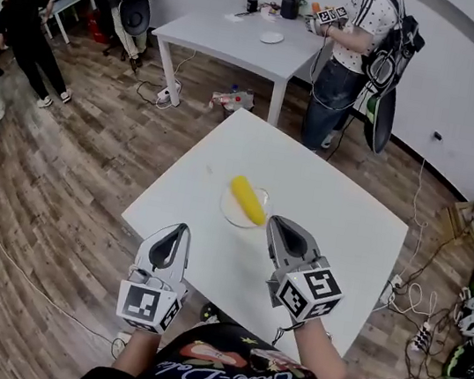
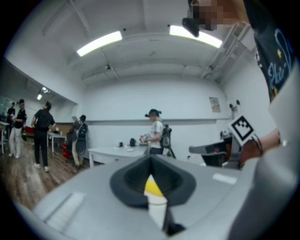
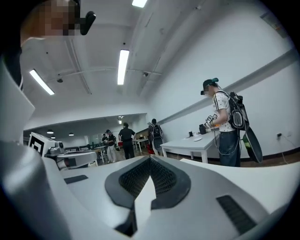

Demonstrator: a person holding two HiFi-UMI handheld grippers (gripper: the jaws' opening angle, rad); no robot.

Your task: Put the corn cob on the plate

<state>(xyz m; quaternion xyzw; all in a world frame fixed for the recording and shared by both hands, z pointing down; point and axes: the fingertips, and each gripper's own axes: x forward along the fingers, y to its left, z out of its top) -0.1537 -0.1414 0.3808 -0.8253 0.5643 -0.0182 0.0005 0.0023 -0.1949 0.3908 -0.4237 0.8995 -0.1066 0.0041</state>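
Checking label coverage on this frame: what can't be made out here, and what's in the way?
- Head view: the corn cob covers the middle of the plate. The items on the far table are too small to name.
- Left gripper view: the left gripper blocks all but a yellow sliver of the cob.
- Right gripper view: cob and plate don't show. The right gripper fills the lower frame.

The yellow corn cob (image 1: 248, 199) lies diagonally across the clear round plate (image 1: 231, 213) on the white table (image 1: 339, 218).
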